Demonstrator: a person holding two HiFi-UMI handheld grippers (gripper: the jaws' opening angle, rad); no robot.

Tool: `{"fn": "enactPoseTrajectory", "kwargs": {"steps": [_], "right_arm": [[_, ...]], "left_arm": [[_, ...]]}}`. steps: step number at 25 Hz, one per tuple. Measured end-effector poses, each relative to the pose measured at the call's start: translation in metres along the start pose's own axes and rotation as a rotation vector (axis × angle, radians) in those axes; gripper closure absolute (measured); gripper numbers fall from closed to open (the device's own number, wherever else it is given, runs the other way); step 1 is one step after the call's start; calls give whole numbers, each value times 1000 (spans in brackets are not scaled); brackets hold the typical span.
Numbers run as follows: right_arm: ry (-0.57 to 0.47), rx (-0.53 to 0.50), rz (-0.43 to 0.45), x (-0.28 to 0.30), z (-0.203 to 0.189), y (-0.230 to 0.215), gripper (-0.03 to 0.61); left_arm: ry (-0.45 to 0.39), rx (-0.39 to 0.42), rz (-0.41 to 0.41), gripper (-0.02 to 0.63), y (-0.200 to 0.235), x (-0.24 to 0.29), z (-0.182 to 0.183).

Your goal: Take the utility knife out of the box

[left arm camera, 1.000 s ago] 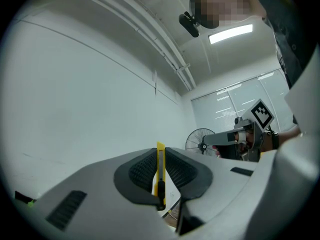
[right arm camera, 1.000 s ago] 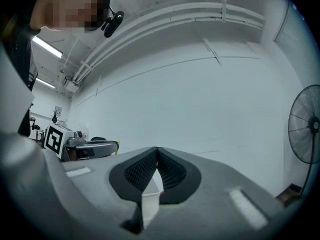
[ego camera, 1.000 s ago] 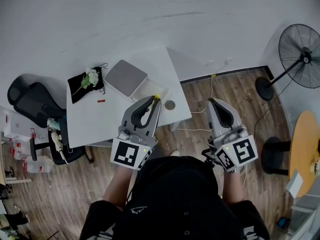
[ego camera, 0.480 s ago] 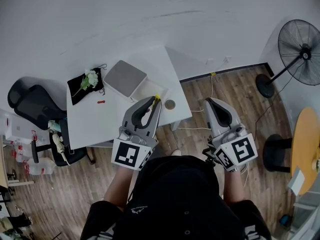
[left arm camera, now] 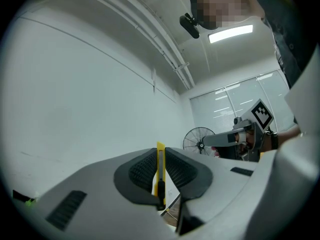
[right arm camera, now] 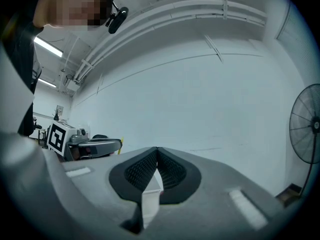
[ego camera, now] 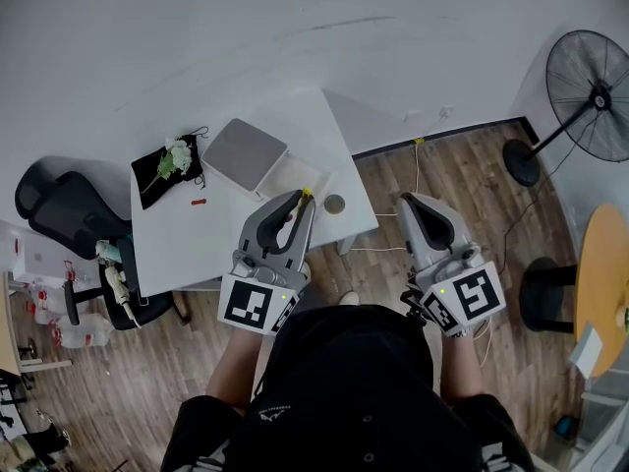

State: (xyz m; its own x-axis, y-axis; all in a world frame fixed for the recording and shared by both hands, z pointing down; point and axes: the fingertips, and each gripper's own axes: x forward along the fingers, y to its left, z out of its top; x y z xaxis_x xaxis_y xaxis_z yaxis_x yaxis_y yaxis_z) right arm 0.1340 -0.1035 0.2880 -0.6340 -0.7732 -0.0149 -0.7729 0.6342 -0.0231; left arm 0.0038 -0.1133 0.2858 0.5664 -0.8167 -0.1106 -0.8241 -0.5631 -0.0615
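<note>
A yellow utility knife (left arm camera: 160, 174) stands on edge between the pads of my left gripper (left arm camera: 161, 156), which is shut on it. From the head view its yellow tip (ego camera: 307, 193) pokes out past the left gripper (ego camera: 303, 201), held above the near right part of the white table (ego camera: 187, 239). The open white box (ego camera: 295, 177) lies just beyond, its grey lid (ego camera: 246, 153) beside it to the left. My right gripper (ego camera: 405, 205) hangs over the wooden floor right of the table, its jaws shut (right arm camera: 157, 151) with nothing between them.
On the table lie a black cloth with white flowers (ego camera: 169, 165), a small red item (ego camera: 200, 201) and a round grey disc (ego camera: 334, 205). A black office chair (ego camera: 59, 209) stands left, a floor fan (ego camera: 590, 96) and a round wooden table (ego camera: 601, 293) right.
</note>
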Motion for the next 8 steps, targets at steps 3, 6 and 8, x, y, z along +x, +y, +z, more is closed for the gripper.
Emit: {"fn": "enactPoseTrajectory", "kwargs": {"steps": [3, 6, 8], "right_arm": [[6, -5, -5, 1, -1, 0, 574], [6, -8, -15, 2, 0, -3, 574], [5, -7, -22, 3, 0, -4, 574]], "left_arm": [[-2, -6, -6, 565, 1, 2, -1], [0, -12, -13, 565, 3, 5, -4], [2, -15, -19, 565, 3, 6, -6]]}}
